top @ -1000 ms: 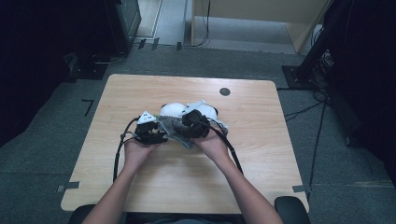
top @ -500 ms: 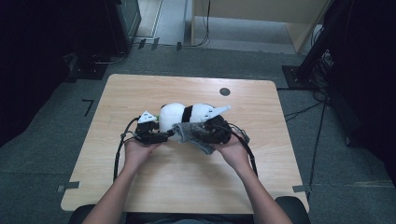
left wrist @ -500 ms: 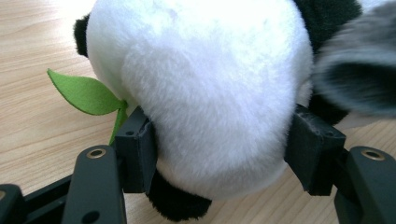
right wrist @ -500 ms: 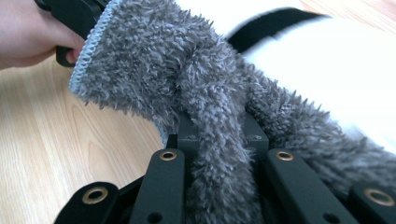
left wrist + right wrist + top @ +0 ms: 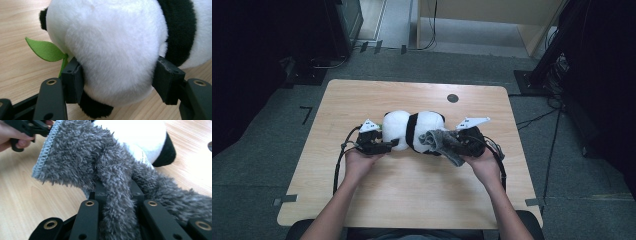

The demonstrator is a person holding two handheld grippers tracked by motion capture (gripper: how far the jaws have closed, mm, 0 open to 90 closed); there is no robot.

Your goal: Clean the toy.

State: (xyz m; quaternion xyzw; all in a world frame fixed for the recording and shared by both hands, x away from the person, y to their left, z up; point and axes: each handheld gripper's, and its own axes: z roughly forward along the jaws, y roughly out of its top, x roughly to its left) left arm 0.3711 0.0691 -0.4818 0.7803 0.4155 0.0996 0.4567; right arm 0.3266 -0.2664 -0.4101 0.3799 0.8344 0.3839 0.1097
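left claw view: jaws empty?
No, the left claw is clamped on the white body of the toy panda, with a jaw pressed into the plush on each side.

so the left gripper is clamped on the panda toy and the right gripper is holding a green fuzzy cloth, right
Not quite: the cloth in the right gripper is grey, not green, as the right gripper view shows, with the jaws shut on a bunched fold. The only green thing is a small leaf on the panda toy. The left gripper does clamp the panda toy's white body.
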